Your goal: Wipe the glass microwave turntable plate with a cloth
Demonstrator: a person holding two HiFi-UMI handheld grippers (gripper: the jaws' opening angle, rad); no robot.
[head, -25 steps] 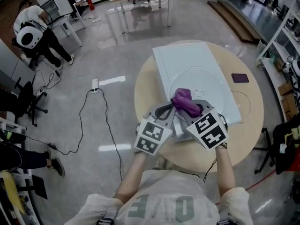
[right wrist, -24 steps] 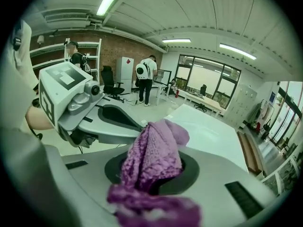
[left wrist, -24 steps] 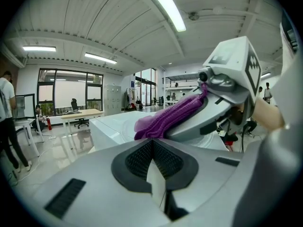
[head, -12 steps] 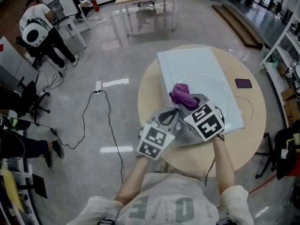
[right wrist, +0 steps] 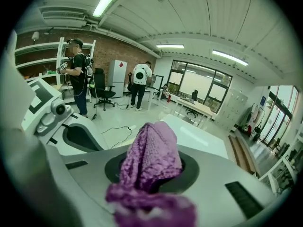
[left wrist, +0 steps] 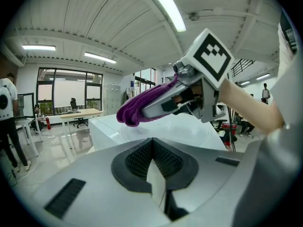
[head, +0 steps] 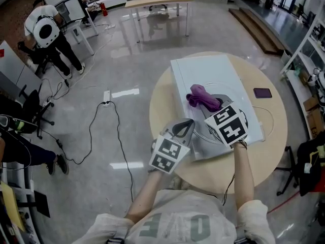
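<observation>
Head view: right tongs (head: 216, 104) pinch a purple cloth (head: 203, 96) over the glass turntable plate (left wrist: 189, 127), left tongs (head: 187, 124) pressed together alongside; wiping appears unfinished.

Glossy grey floor (head: 133, 52) — brick wall (right wrist: 106, 48) behind

Bright, even indoor light falls from ceiling strip lights (left wrist: 165, 6), and the far windows (left wrist: 71, 86) glow pale. The glossy floor (head: 101, 60) throws the lamps back as white glare patches; shadows are soft and short. Both gripper views bulge like a fisheye: lines bend near the rim and the corners go black. In the right gripper view the cloth (right wrist: 151, 160) is blurred at its near end and sharper farther out. The clear glass plate (left wrist: 189, 129) seems almost lost against the white top (left wrist: 109, 126)
</observation>
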